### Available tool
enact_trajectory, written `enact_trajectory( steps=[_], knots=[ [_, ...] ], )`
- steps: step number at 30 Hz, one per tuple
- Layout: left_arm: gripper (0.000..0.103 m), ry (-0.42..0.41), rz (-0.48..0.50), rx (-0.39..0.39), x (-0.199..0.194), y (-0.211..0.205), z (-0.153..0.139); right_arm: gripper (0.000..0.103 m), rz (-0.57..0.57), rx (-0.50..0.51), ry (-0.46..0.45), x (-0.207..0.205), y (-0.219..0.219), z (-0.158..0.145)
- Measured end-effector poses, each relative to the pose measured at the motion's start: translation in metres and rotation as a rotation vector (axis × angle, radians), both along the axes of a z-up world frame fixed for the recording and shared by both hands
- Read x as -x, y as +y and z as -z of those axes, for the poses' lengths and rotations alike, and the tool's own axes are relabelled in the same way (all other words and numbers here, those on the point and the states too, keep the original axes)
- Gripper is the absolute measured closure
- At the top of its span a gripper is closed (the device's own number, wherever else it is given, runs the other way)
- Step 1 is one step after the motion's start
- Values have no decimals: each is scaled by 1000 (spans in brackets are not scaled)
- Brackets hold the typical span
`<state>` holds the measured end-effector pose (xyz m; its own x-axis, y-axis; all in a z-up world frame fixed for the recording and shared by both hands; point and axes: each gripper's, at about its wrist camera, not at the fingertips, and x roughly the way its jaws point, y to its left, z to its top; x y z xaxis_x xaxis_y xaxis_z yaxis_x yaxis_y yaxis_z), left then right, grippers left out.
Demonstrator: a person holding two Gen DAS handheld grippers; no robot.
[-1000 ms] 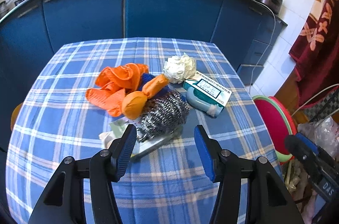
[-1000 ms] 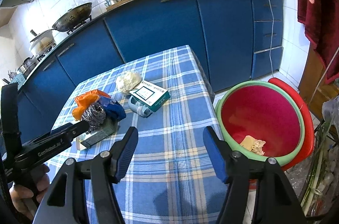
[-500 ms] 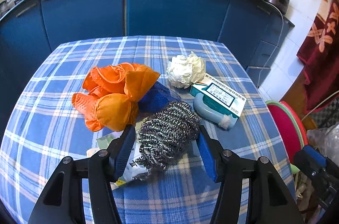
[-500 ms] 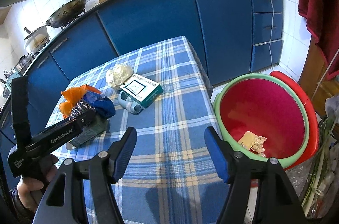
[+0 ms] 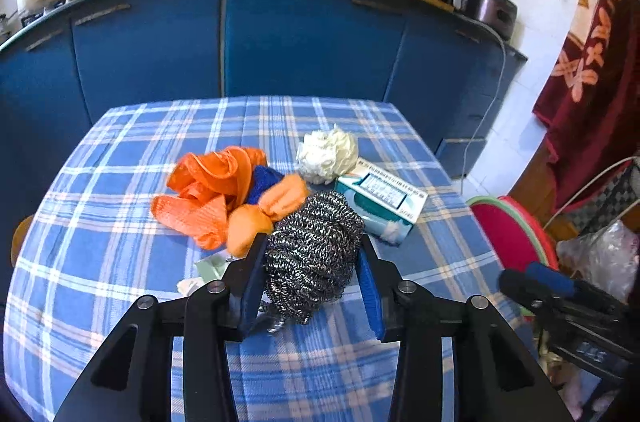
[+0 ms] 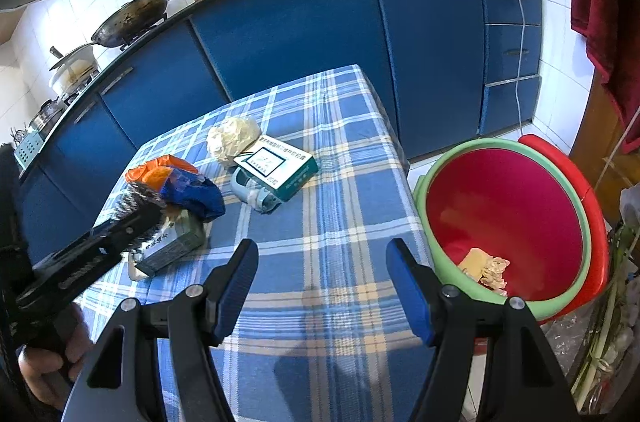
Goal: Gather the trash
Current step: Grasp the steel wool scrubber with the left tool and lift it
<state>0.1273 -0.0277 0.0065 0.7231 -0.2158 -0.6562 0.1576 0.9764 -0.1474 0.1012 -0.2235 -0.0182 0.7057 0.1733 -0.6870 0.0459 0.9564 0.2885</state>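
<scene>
The left tongs (image 5: 311, 264) are clenched on the steel-wool scourer (image 5: 314, 250), which sits between their blue pads just above the checked desk (image 5: 120, 262), touching the orange mesh bag (image 5: 216, 194) and the flat packet (image 6: 172, 246) under it. The likely trouble is snagging: the springy wire coils could catch the mesh or drag the packet along as the scourer lifts (a loose strand hangs below it), or the ball could compress and slip out on the way to the red basin (image 6: 508, 218). The right tongs (image 6: 322, 286) hang released over the desk's near edge, holding nothing.
</scene>
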Motion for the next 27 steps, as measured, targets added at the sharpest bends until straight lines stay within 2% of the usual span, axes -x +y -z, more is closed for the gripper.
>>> enact_trajectory(
  steps=[11, 27],
  knots=[
    [59, -55, -68, 18, 9, 35, -26, 34, -56, 20, -15, -11, 25, -8],
    [59, -11, -207, 27, 11, 94, -10, 34, -206, -1, -6, -37, 99, -10]
  ],
)
